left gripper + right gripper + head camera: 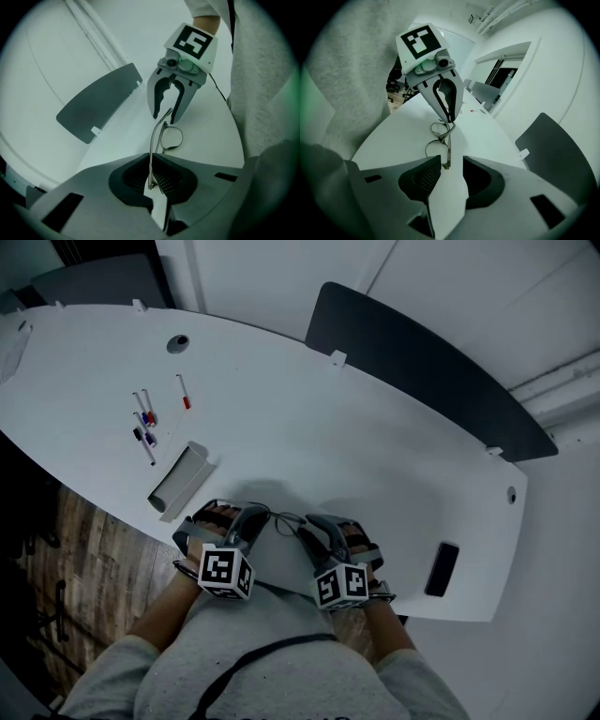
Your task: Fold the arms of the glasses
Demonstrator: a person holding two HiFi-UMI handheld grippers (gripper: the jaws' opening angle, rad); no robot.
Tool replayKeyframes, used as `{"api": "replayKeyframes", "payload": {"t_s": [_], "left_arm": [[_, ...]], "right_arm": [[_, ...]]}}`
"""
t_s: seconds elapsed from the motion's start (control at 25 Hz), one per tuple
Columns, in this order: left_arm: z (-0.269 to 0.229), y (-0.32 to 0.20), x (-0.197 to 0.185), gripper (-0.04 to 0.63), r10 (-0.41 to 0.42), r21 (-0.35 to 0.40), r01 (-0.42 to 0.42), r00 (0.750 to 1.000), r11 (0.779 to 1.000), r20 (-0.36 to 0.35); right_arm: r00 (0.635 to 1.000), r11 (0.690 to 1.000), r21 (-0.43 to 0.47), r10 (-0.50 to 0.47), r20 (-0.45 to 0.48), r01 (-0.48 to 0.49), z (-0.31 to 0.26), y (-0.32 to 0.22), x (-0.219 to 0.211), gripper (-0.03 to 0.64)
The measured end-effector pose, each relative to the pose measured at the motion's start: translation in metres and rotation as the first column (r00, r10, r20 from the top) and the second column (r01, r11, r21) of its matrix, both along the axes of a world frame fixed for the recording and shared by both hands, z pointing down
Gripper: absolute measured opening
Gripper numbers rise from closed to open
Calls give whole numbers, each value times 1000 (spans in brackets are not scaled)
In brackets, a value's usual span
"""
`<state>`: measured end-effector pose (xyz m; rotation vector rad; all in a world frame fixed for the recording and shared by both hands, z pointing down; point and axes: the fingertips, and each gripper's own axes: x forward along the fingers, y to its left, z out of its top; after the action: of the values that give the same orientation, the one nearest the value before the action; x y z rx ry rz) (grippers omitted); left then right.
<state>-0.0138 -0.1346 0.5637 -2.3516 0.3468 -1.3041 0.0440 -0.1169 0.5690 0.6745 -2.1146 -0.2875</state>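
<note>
Thin metal-framed glasses (282, 519) lie on the white table (375, 456) near its front edge, between my two grippers. My left gripper (152, 161) is shut on one arm of the glasses (151, 150); the lenses (171, 138) rest on the table just beyond. In the right gripper view, my right gripper (452, 164) stands open, and the tip of the other arm (447, 157) lies in the gap without either pad pressing on it. The left gripper view shows the right gripper (168, 116) facing mine, its jaws apart over the frame. The head view shows both grippers, left (247, 521) and right (312, 532).
Several pens (145, 426) and a red-tipped marker (184, 392) lie at the left of the table, with a grey tray (178, 480) beside them. A black phone (442, 568) lies at the right front. A dark panel (422, 362) runs along the far edge.
</note>
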Motion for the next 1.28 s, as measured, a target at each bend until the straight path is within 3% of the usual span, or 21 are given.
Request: {"api": "replayKeyframes", "payload": {"t_s": [0.52, 0.68, 1.28], "left_arm": [[15, 4, 6, 32, 43, 23, -45, 994, 999, 105], [16, 5, 7, 32, 48, 21, -50, 993, 999, 109], [20, 4, 9, 32, 67, 4, -68, 991, 998, 113]], "right_arm": [[981, 997, -49, -46, 189, 56, -22, 21, -12, 141], [982, 999, -39, -16, 190, 24, -21, 11, -17, 54], [981, 989, -147, 61, 183, -34, 2, 1, -21, 28]]}}
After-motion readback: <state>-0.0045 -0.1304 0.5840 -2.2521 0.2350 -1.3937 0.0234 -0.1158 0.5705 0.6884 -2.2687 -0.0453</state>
